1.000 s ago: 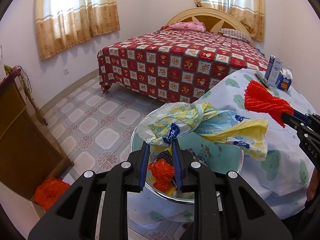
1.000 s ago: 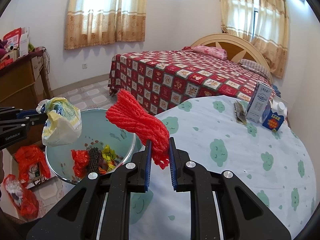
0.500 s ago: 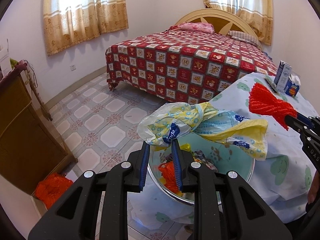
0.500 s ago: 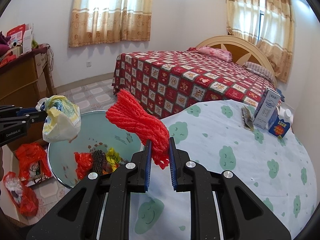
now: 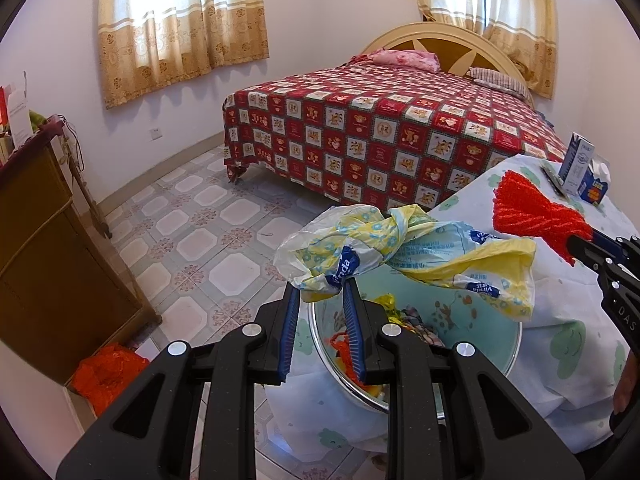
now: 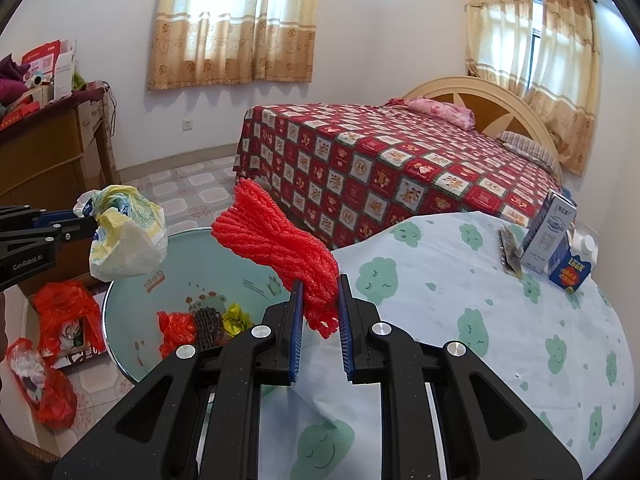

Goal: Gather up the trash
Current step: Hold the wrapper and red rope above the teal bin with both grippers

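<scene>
left wrist view: the left gripper (image 5: 322, 292) has its fingers (image 5: 291, 320) clamped on a crumpled plastic bag (image 5: 400, 248), yellow, white and blue. the bag hangs in the air over a basin (image 5: 496, 344) with a pale green inside and a metal rim. some trash (image 5: 348, 352) already lies in the basin, red and yellow pieces. the basin is at the edge of the worktop (image 5: 576, 344), which has a light cloth with green clouds. at the right, the right gripper (image 5: 576, 240) comes into view with a red net (image 5: 532, 208) between its fingers. two cartons (image 5: 582, 172) stand far back on the worktop. behind there is a bed (image 5: 392, 136) with a red checked cover, and a wooden cabinet (image 5: 48, 264) at the left.

right wrist view: the right gripper (image 6: 319, 300) is closed on the lower end of the red net (image 6: 280, 240); the rest of the net sticks up and to the left, above the worktop (image 6: 440, 320) edge and the basin (image 6: 240, 256). in the basin lie a red piece, a dark mesh piece and a yellow piece of trash (image 6: 200, 324). at the left, the left gripper (image 6: 94, 226) holds the bag (image 6: 128, 236) above the basin rim. red bags (image 6: 60, 320) lie on the floor (image 6: 192, 184) below it. the cartons (image 6: 556, 240) stand at the far right of the worktop.
</scene>
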`<control>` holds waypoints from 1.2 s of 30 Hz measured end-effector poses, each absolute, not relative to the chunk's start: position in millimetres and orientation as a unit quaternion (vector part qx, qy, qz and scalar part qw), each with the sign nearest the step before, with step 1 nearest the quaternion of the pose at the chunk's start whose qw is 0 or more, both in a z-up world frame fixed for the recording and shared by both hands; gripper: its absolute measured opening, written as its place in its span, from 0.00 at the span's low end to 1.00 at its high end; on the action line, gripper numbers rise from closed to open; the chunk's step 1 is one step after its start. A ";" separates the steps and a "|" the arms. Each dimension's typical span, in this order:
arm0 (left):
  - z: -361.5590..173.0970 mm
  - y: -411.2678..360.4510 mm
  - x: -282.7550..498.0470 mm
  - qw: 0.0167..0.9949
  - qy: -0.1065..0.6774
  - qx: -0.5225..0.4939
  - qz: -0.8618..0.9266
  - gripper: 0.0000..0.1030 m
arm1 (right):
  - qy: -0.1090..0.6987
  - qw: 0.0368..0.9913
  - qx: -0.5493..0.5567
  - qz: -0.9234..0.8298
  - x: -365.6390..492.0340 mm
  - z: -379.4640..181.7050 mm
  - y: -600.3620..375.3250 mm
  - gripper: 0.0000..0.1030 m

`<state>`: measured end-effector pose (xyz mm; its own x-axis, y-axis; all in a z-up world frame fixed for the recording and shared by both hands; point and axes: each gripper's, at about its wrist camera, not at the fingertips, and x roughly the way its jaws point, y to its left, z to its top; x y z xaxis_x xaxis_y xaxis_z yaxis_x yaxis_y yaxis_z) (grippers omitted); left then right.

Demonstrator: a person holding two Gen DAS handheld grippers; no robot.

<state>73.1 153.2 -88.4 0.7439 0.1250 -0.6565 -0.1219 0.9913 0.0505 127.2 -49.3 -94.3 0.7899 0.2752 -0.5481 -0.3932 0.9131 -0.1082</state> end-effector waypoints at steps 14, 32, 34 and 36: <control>-89.8 161.4 77.2 0.931 0.355 0.000 0.082 0.22 | 0.272 0.937 -0.116 0.185 130.9 -95.0 -38.6 0.16; -97.0 163.1 87.7 0.925 0.366 0.003 0.099 0.22 | 0.274 0.935 -0.122 0.187 135.1 -96.5 -30.9 0.16; -97.1 163.4 87.7 0.926 0.366 0.002 0.098 0.22 | 0.275 0.935 -0.123 0.188 135.7 -96.4 -30.1 0.16; -97.0 163.1 87.7 0.926 0.366 0.001 0.098 0.22 | 0.275 0.935 -0.123 0.189 136.4 -96.4 -28.6 0.16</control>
<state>87.7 163.1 -97.0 0.7132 0.1821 -0.6769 -0.1813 0.9807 0.0728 136.4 -28.6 -96.4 0.7778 0.2852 -0.5601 -0.4208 0.8982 -0.1271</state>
